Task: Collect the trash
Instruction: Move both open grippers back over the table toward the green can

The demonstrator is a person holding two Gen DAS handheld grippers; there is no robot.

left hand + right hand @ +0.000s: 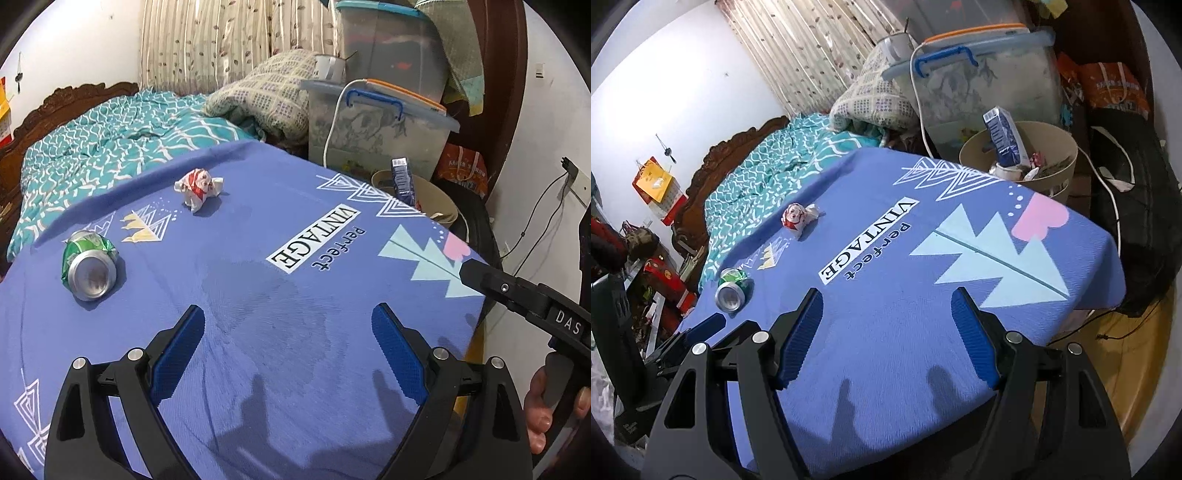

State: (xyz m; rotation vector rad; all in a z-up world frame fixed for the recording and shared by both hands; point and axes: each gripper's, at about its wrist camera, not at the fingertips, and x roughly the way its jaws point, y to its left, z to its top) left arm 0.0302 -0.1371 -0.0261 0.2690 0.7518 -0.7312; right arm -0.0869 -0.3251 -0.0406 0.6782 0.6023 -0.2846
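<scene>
Two words, "Perfect VINTAGE", read on the blue cloth point(258, 229) under both open tools

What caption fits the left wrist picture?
Open left gripper above a blue cloth, facing a crushed green can and crumpled wrapper.

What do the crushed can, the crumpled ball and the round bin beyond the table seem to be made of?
Crushed can: thin metal, probably aluminium; bare silvery base, dented green printed wall.
Crumpled ball: paper or thin wrapper, white with red print; sharp creases, which one is unclear.
Round bin: likely matte beige plastic; smooth, even wall.
</scene>
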